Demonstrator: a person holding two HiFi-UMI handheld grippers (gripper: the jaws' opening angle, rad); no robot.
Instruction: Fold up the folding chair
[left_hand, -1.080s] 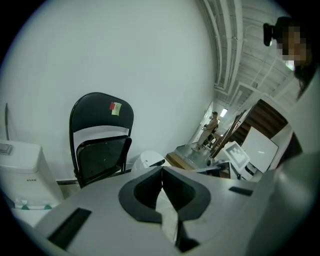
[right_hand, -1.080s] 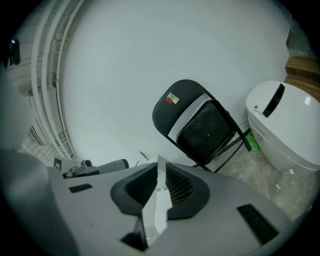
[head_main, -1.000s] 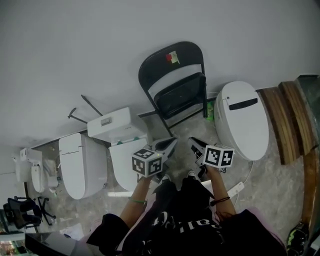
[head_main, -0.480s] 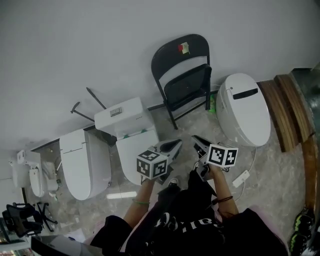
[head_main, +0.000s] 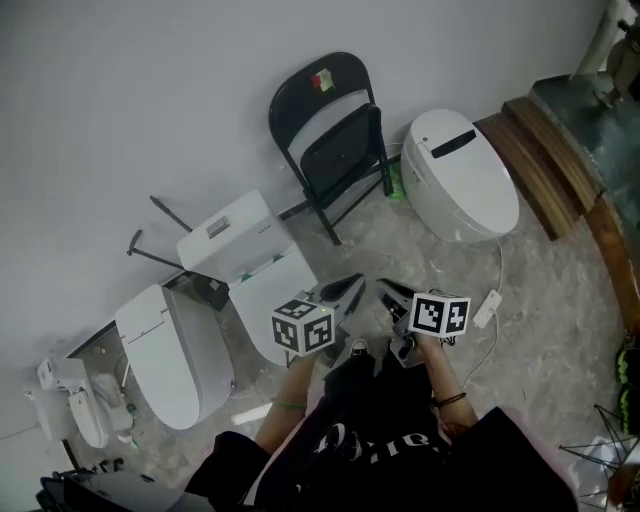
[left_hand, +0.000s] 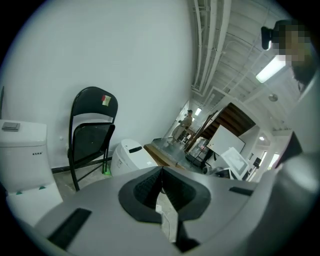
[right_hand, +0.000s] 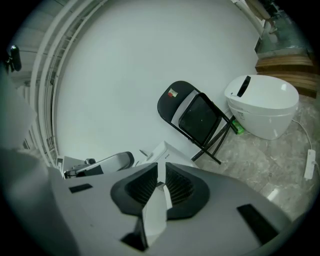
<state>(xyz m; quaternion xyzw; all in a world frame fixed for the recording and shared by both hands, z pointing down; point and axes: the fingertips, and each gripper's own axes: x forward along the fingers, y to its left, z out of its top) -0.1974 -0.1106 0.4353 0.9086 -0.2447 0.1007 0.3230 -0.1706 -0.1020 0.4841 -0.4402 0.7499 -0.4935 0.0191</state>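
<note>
The black folding chair (head_main: 335, 150) leans against the white wall, with its seat swung up flat against the back. It also shows in the left gripper view (left_hand: 92, 135) and the right gripper view (right_hand: 200, 117). Both grippers are held close to the person's body, a stride short of the chair and touching nothing. My left gripper (head_main: 355, 281) is shut, its pads meeting with nothing between them (left_hand: 161, 172). My right gripper (head_main: 385, 286) has its pads a narrow slit apart, also with nothing between them (right_hand: 161, 171).
A white toilet (head_main: 460, 175) stands right of the chair, with a green bottle (head_main: 397, 183) between them. A toilet with a tank (head_main: 232, 235) and another toilet (head_main: 165, 355) stand to the left. Wooden steps (head_main: 545, 150) lie far right. A white cable plug (head_main: 490, 308) lies on the floor.
Both grippers have travelled sideways across the floor with the person, and the view has swung. The chair has stayed against the wall. Neither pair of jaws has changed.
</note>
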